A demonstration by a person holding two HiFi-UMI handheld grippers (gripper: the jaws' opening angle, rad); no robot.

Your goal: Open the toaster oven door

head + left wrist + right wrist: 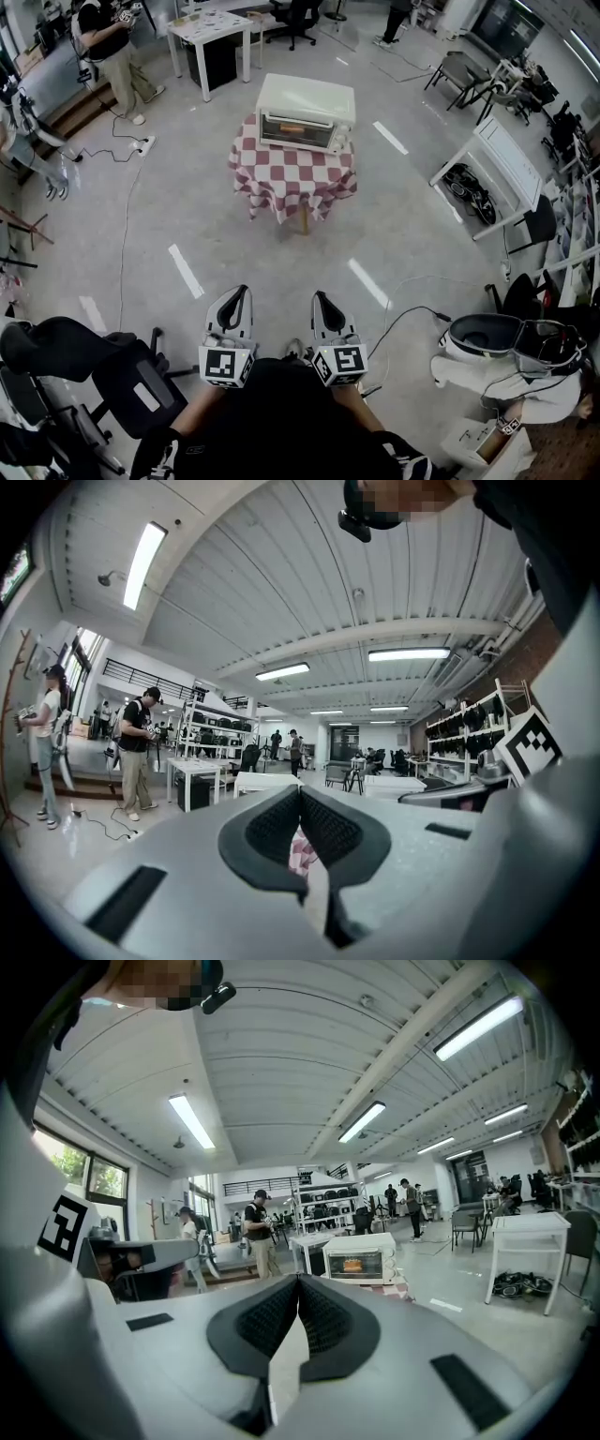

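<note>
A white toaster oven (306,112) with its glass door closed stands on a small table under a red-and-white checked cloth (292,178), well ahead of me across the floor. Something orange shows behind the glass. The right gripper view has the oven (359,1258) small and far off. In the left gripper view only a bit of the checked cloth (302,851) peeks between the jaws. My left gripper (240,293) and right gripper (321,300) are held close to my body, both shut and holding nothing, far from the oven.
A black office chair (112,370) stands at my left. A white robot base with cables (487,342) is at my right. A white folding table (502,169) stands right of the oven and a white desk (211,33) behind it. A person (112,47) stands far left.
</note>
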